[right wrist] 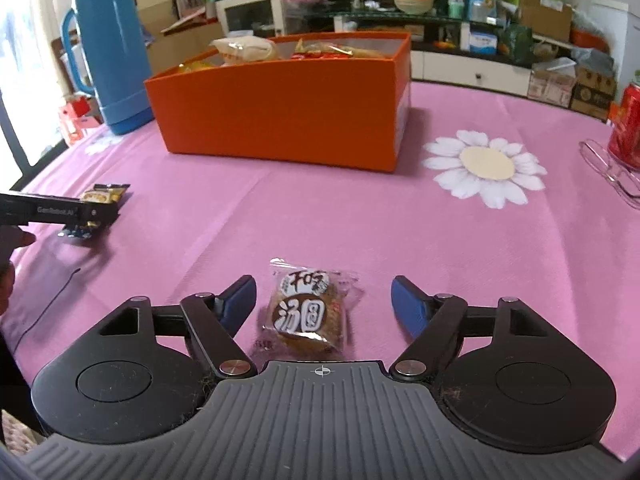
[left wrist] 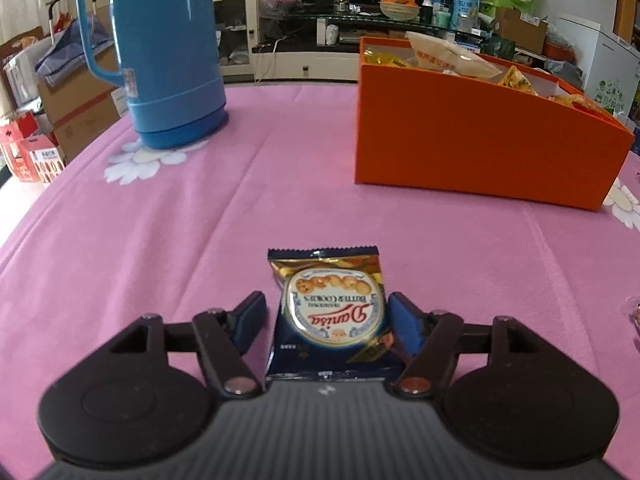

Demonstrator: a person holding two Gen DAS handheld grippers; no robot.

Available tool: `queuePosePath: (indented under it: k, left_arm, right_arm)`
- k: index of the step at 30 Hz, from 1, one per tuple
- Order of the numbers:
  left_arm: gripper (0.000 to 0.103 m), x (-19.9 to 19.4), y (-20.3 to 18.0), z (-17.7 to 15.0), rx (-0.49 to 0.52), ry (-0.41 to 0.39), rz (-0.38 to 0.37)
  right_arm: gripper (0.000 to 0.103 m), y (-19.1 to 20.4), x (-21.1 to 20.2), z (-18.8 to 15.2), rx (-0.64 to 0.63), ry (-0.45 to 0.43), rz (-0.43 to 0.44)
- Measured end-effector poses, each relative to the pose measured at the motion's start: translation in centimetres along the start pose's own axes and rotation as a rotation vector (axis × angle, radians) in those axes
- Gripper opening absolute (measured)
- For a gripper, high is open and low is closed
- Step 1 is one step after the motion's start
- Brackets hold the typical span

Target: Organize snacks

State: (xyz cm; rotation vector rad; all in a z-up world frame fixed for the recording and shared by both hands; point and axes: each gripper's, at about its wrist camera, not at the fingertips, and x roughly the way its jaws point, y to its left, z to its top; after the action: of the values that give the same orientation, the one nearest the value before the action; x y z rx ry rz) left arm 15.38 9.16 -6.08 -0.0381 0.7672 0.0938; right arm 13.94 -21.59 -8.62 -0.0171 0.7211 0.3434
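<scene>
A dark blue Danisa butter cookie packet [left wrist: 330, 316] lies flat on the pink tablecloth between the fingers of my left gripper [left wrist: 326, 314]. The jaws are open; the right finger touches the packet's edge and the left finger stands apart. In the right wrist view the same packet [right wrist: 98, 200] shows under the left gripper [right wrist: 94, 212]. A clear-wrapped brown pastry [right wrist: 308, 312] lies between the open fingers of my right gripper [right wrist: 324, 300], touching neither. An orange box [left wrist: 480, 144] holding several snack bags stands farther back, also in the right wrist view [right wrist: 280, 116].
A blue thermos jug [left wrist: 168, 52] stands at the back left of the table, also seen in the right wrist view [right wrist: 106, 52]. A red can [right wrist: 628, 120] and a wire rack [right wrist: 612, 168] sit at the right edge. Cluttered shelves and boxes lie beyond the table.
</scene>
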Motion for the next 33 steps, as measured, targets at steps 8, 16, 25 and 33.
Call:
queuePosePath:
  k: [8,16,25,33]
  left_arm:
    - [0.047,-0.4,0.3,0.3,-0.043,0.006,-0.042]
    - [0.047,-2.5,0.7,1.1,-0.138,-0.017,-0.120]
    - [0.054,-1.1,0.5,-0.1,-0.083,0.036,-0.093]
    - [0.063,-1.5,1.5,0.0,-0.106,0.013,-0.107]
  right_arm:
    - [0.027,1.0,-0.3,-0.6,-0.095,0.036,0.000]
    - [0.008,1.1,-2.4,1.6,-0.007,-0.071,0.055]
    - [0.086,0.7,-3.7,-0.1,0.104,-0.037,-0.050]
    - [0.086,2.8,-3.6,-2.8,0.301,0.023,0.105]
